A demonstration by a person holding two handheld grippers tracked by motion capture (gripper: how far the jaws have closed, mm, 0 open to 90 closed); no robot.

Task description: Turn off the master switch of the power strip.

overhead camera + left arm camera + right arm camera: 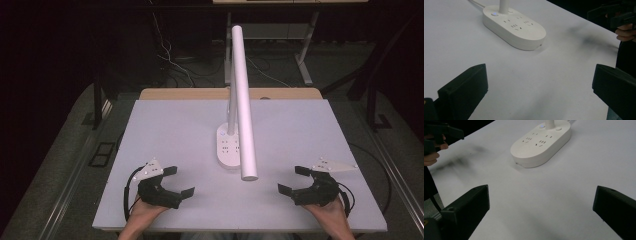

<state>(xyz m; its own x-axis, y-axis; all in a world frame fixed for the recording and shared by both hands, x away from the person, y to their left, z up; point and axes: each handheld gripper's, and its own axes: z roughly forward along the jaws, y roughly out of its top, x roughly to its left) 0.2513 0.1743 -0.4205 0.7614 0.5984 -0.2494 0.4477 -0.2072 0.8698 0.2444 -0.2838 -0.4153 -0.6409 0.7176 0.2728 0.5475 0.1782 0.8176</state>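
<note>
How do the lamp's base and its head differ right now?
The base is a flat oval lying on the table, while the head is a long thin bar held up in the air. The base carries socket holes and a small lit button; the head looks plain. The base sits between the left tool and right tool; the head reaches past it towards the person. Both are white.

Your table (pixel 165 130) wears a matt, pale, smooth covering with faint dark smudges; a strip of bare wood (pixel 190 93) shows at its far edge. The lamp base (pixel 515 26) in front of you looks like smooth white plastic with a soft sheen, and its long lamp bar (pixel 242 100) is the same satin white. The jaws of your left gripper (pixel 179 181) and right gripper (pixel 295 179) are matt black plastic, slightly grainy.
</note>
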